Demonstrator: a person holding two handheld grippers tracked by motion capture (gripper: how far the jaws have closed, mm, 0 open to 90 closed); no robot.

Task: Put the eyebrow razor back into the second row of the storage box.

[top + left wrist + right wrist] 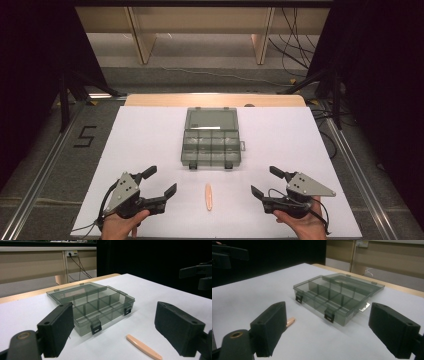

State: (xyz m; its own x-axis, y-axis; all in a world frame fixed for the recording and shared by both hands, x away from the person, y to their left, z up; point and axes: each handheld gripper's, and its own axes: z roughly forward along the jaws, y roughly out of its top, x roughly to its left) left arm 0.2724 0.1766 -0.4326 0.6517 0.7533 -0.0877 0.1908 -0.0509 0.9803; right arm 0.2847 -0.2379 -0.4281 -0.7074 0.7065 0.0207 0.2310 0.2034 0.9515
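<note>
A smoky clear plastic organizer box [211, 138] lies in the middle of the white table with its lid laid back flat; its compartments look empty [92, 307] [337, 297]. A slim peach-coloured stick [208, 196] lies on the table in front of the box, between my two grippers [143, 347]; in the right gripper view its tip [290, 321] peeks past the left jaw. My left gripper [161, 181] is open at the near left, holding nothing. My right gripper [265, 181] is open at the near right, also holding nothing.
The white sheet [150, 130] covers a wooden table whose far edge [215, 100] shows. Black stands and cables [300, 60] sit on the floor beyond, with pale furniture legs [142, 45] behind. A "5" mark [85, 136] is on the floor at left.
</note>
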